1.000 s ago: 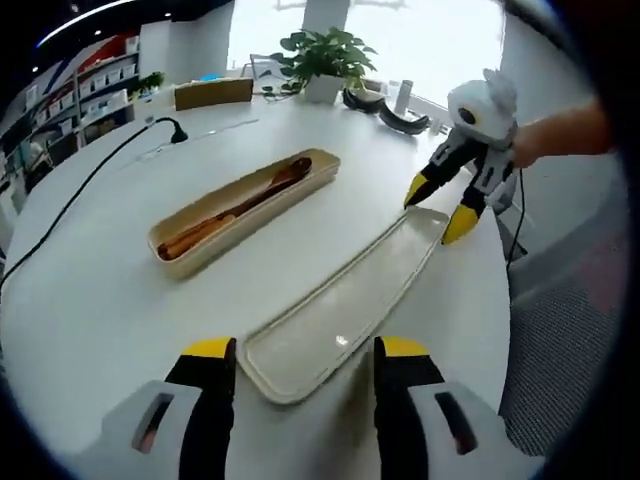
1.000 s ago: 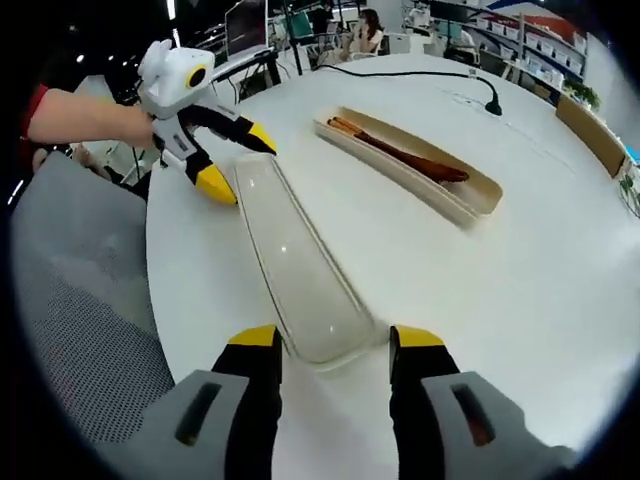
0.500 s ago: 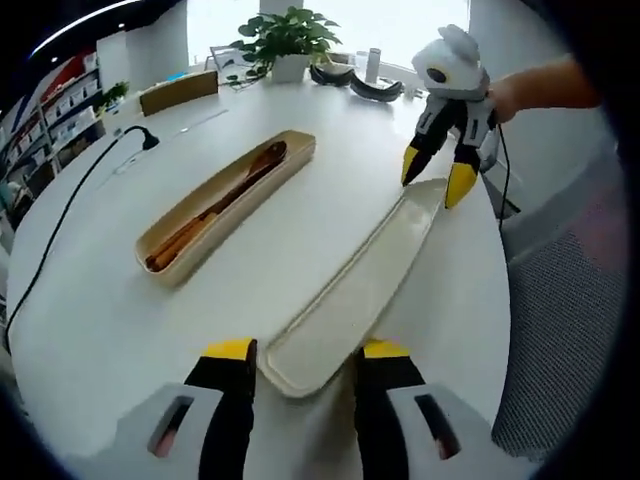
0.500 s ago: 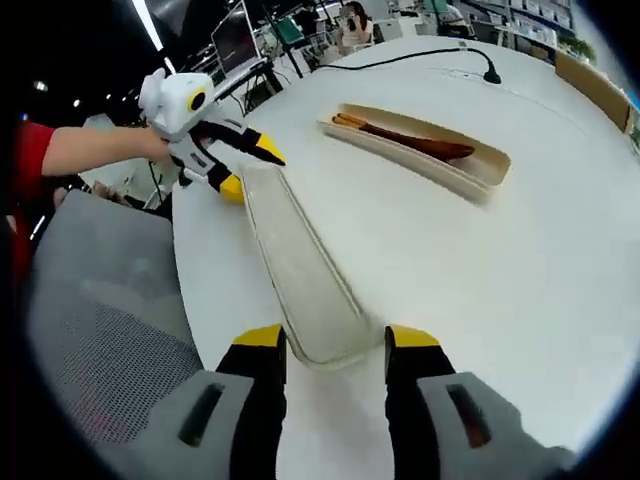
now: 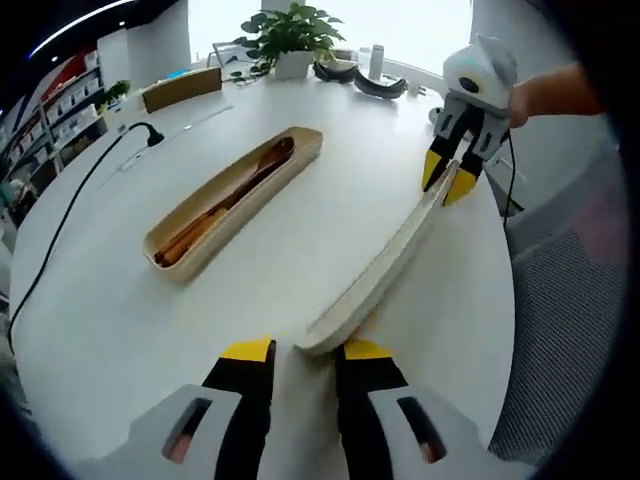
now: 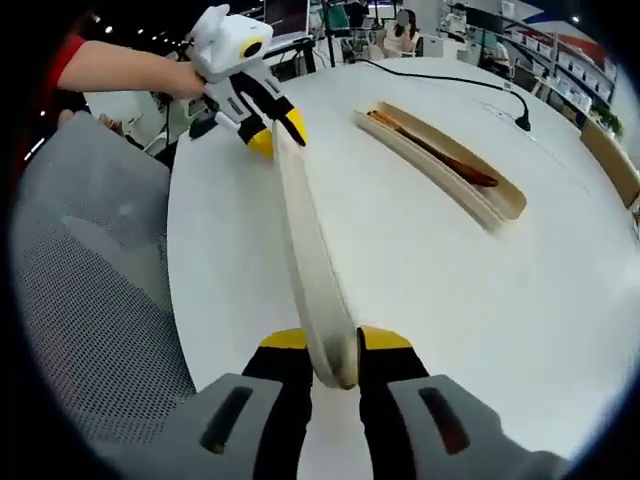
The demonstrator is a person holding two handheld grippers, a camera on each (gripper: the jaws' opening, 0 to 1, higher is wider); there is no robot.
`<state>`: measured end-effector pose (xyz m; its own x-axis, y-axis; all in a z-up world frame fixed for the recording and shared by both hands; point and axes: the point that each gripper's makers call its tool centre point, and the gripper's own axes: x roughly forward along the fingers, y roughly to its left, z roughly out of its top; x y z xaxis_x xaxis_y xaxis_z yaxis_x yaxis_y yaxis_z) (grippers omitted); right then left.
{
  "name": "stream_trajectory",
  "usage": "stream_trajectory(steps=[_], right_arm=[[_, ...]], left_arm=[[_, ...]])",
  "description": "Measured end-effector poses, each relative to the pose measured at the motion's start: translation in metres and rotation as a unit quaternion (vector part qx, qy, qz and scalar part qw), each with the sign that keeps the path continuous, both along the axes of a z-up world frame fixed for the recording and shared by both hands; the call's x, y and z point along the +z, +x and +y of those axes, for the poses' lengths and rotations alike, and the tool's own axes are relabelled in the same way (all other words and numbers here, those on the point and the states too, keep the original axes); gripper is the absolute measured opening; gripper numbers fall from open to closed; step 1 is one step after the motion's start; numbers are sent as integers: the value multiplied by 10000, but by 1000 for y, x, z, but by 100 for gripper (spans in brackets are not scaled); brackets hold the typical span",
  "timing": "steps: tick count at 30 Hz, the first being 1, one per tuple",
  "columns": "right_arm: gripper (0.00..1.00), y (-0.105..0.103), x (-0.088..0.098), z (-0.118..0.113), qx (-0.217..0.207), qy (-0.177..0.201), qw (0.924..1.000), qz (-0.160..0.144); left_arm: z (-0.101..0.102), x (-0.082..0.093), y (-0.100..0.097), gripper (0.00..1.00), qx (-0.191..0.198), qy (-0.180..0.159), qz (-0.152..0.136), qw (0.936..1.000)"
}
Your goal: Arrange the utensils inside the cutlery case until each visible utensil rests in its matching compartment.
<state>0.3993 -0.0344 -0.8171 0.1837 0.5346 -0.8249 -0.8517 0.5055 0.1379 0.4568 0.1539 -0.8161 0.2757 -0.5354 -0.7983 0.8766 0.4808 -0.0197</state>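
Note:
The beige cutlery case base (image 5: 235,195) lies open on the round white table (image 5: 100,310), with a wooden spoon and chopsticks (image 5: 215,205) inside it. Its long pale lid (image 5: 385,265) is tipped up on one long edge. My left gripper (image 5: 305,348) is shut on the lid's near end. At the far end, my right gripper (image 5: 448,180) pinches the same lid. In the right gripper view, the right gripper (image 6: 333,340) clamps the lid (image 6: 305,240), the left gripper (image 6: 278,135) holds its far end, and the case base (image 6: 450,165) lies to the right.
A black power cable (image 5: 80,190) runs across the table's left part. A potted plant (image 5: 295,40) and black headphones (image 5: 365,85) stand at the far edge. A grey mesh chair (image 6: 90,280) sits close to the table edge beside the lid.
Both grippers have gone from open to shut on the lid's two ends. The lid has turned from lying flat to standing on its edge.

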Motion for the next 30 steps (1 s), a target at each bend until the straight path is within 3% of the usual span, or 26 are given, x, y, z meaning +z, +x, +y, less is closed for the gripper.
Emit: stream_trajectory(steps=[3, 5, 7, 10, 12, 14, 16, 17, 19, 20, 21, 22, 24, 25, 27, 29, 30], right_arm=[[14, 1, 4, -6, 9, 60, 9999, -130], [6, 0, 6, -6, 154, 127, 9995, -232], [2, -8, 4, -7, 353, -28, 9994, -9], [1, -9, 5, -3, 534, -2, 9986, 6], [1, -13, 9, 3, 403, 230, 9982, 382], [1, -13, 17, 8, 807, 366, 9958, 229], [0, -20, 23, 12, 717, 492, 9940, 670], [0, -20, 27, 16, 746, 603, 9928, 712], [0, -18, 36, 18, 690, 678, 9914, 881], [0, -25, 41, 20, 563, 762, 9875, 1261], [0, -26, 44, 21, 534, 775, 9853, 1428], [0, -20, 49, 24, 631, 898, 9864, 1223], [0, -25, 58, 29, 370, 1065, 9770, 1813], [0, -27, 60, 30, 321, 1094, 9746, 1926], [0, -17, 67, 34, 462, 1254, 9772, 1650], [0, -30, 75, 36, 452, 1315, 9666, 2154], [0, -30, 77, 38, 566, 1333, 9663, 2126]], left_arm=[[0, -1, 0, 26, -36, 76, -79, 9999], [-1, 0, 1, 30, -130, 115, -223, 9996], [-3, 4, 5, 40, -257, 156, -560, 9980], [-5, 5, 11, 51, -394, 265, -873, 9950], [-10, 10, 13, 53, -591, 308, -1166, 9909], [-12, 13, 11, 56, -717, 355, -1290, 9884], [-13, 14, 9, 59, -786, 364, -1326, 9874], [-14, 15, 9, 60, -839, 390, -1411, 9857], [-14, 25, 14, 61, -907, 498, -1897, 9764], [-15, 26, 14, 62, -921, 490, -1936, 9755], [-16, 29, 11, 63, -929, 467, -1966, 9750], [-18, 32, 12, 63, -953, 442, -2037, 9734], [-21, 35, 7, 66, -1056, 393, -2031, 9726], [-22, 36, 6, 69, -1091, 402, -2058, 9717], [-24, 37, 2, 70, -1296, 486, -2196, 9657], [-27, 36, -3, 72, -1396, 501, -2219, 9637], [-28, 37, -5, 72, -1477, 532, -2257, 9614]])
